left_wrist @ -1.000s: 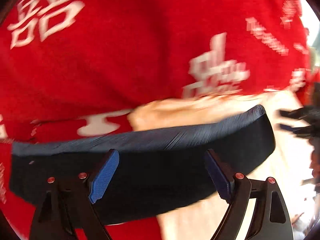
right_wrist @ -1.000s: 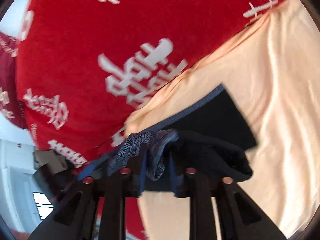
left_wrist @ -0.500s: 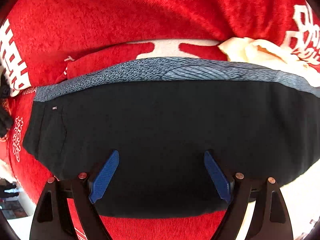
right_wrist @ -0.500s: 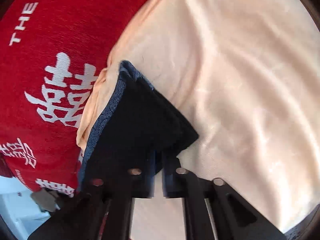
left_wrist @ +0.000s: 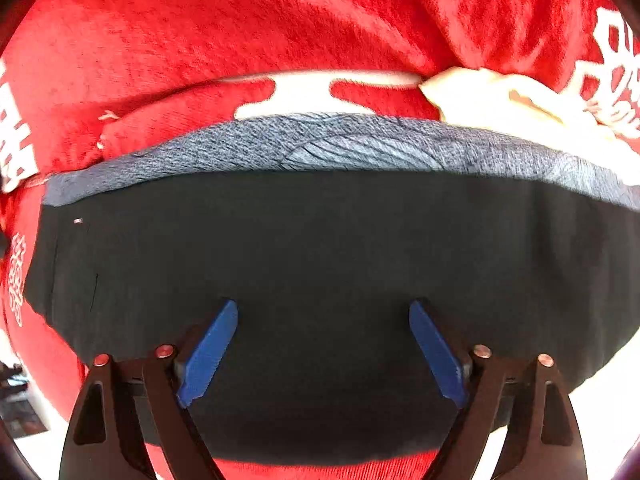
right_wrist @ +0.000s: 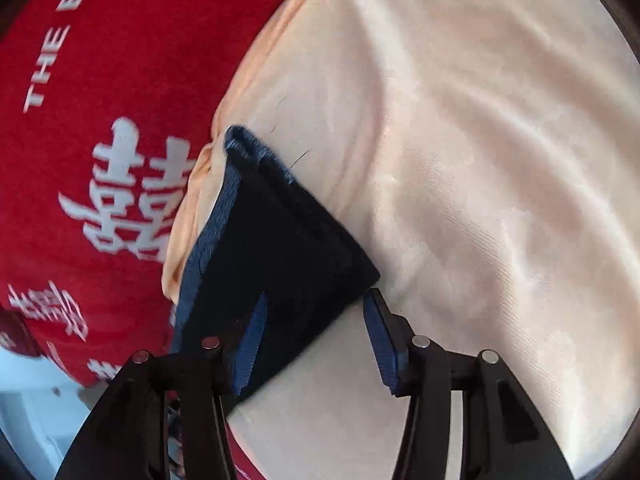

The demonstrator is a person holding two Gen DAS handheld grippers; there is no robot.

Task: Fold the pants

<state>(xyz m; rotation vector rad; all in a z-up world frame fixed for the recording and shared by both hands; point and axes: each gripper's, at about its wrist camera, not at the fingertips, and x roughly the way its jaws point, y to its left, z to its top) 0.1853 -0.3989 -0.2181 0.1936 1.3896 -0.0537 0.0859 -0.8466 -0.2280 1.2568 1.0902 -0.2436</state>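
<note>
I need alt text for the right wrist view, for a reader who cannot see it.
The right gripper, its jaws opening, hovers over a corner of the folded dark pants, which lie on a peach cloth. A red blanket with white characters lies to the left.

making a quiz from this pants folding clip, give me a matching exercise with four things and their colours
Things:
1. pants
2. waistband
3. blanket with white characters
4. sheet

Colours:
a. pale peach
b. red
c. black
d. mottled grey-blue

Pairs: 1-c, 2-d, 3-b, 4-a
</note>
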